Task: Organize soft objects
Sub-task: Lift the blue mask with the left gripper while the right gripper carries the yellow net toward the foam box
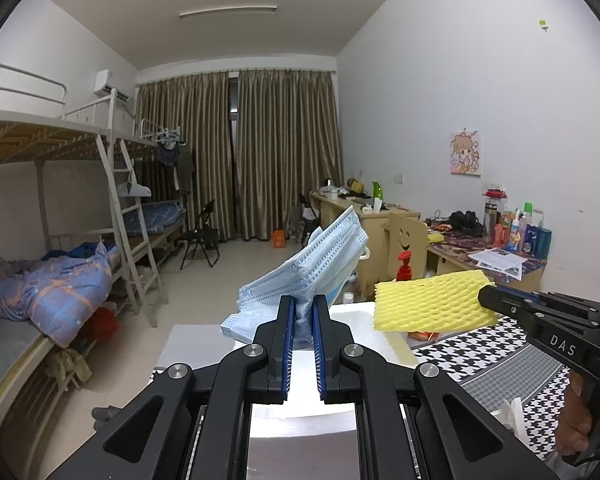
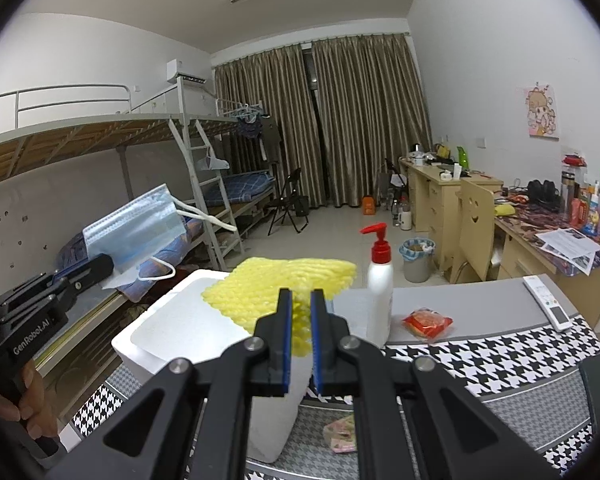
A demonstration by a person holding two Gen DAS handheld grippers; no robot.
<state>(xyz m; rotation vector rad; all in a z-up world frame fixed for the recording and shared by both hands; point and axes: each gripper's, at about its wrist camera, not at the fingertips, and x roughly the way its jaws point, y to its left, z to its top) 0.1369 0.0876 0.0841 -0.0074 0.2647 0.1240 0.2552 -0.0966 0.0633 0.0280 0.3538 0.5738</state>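
Left gripper (image 1: pixel 304 312): jaws narrow, clamped on a stack of blue face masks (image 1: pixel 320 264), held up in the air above the near-left side of the white foam box (image 2: pixel 172 332); ear loops hang free in the right wrist view. Right gripper (image 2: pixel 301 308): jaws narrow, clamped on one edge of the yellow foam net (image 2: pixel 276 284), held roughly flat over the box opening and beside the masks, not touching them. The box sits on the table w/ the houndstooth cloth (image 2: pixel 500 356). To the right of it: white pump bottle (image 2: pixel 380 276) w/ red top, just beside the box; then a red snack pack (image 2: pixel 428 322); then a white remote (image 2: pixel 548 304) near the far-right edge. Risks, as judged: masks are pinched near one end only, so an outer mask in the stack may slide out if the grip loosens or the gripper swings; loose ear loops may snag on the box rim or on the other gripper. The net is limp and held at one edge; it may fold or miss the opening on release. A wide swing right could tip the pump bottle. Count: 2 grippers, 1 mask stack (no. of masks cannot be told), 1 net, 1 box, 1 bottle, 1 snack pack, 1 remote.
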